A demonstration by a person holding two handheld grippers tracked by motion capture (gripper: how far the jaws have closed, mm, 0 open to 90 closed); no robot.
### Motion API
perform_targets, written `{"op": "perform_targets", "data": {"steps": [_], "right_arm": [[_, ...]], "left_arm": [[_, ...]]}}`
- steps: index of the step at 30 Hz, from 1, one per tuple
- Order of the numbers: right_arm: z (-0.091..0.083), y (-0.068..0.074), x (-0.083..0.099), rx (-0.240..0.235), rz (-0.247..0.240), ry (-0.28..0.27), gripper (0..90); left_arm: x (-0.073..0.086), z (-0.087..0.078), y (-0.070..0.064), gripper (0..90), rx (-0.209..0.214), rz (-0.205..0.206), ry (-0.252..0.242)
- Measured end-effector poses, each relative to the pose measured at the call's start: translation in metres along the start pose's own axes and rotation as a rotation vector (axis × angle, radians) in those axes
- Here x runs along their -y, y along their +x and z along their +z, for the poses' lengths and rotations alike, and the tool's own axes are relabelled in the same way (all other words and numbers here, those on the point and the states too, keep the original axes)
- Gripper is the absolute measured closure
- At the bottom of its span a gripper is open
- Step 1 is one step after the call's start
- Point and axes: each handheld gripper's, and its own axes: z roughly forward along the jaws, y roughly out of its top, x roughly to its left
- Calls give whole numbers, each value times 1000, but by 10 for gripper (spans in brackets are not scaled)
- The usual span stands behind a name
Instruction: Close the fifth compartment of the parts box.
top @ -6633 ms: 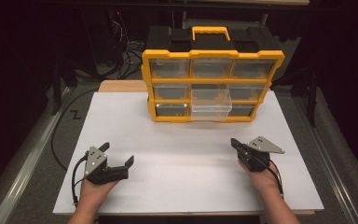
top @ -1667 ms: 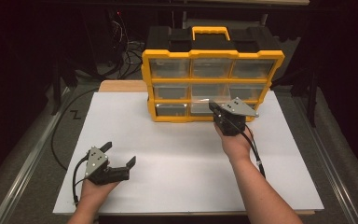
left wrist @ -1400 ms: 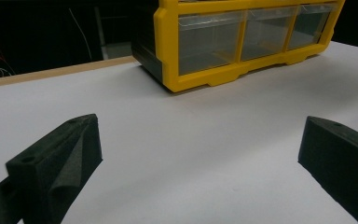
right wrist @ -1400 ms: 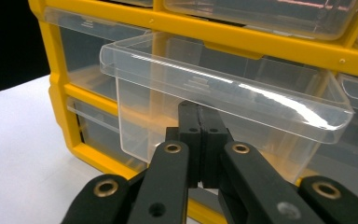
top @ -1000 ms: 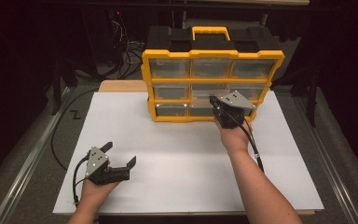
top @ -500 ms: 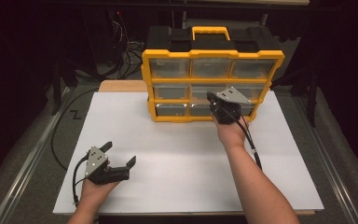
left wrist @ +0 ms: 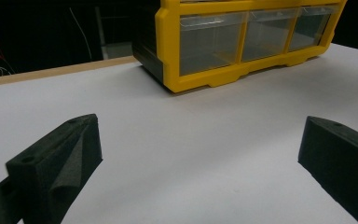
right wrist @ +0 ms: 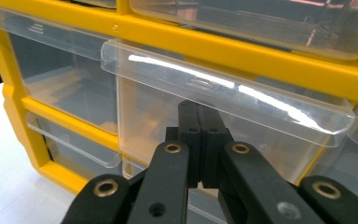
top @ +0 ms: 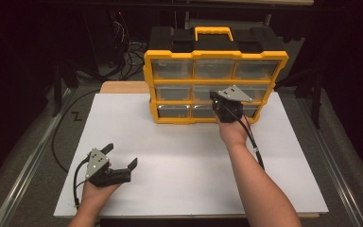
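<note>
1. Since the first picture, the right gripper (top: 220, 105) has moved from the near right side of the table up to the front of the yellow drawer box (top: 215, 56), and the clear drawer that stuck out near the bottom right now sits further in.
2. Its two black jaws are pressed together with nothing between them. In the right gripper view their tips (right wrist: 199, 122) sit just under the lip of a clear drawer (right wrist: 223, 98) in the middle row. I cannot tell if they touch its front.
3. More clear drawers sit beside, above and below that one, each in its own yellow frame.
4. The right hand (top: 231, 130) holds this gripper, and a black cable (top: 251, 142) trails back along the arm.
5. The left gripper (top: 123, 163) rests low at the near left of the white table top (top: 179, 156), well away from the box. Its jaws are spread wide with nothing in them.
6. The left gripper view shows bare white table between its jaws, with the corner of the box further off.
7. The box stands at the far side of the table, and its yellow handle (top: 212, 32) is on top.
</note>
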Motion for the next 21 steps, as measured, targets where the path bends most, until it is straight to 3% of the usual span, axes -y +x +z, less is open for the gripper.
{"op": "perform_targets", "data": {"steps": [21], "right_arm": [[12,-4,-4,29,-8,13,900]], "left_arm": [[0,0,0,2,-1,2,2]]}}
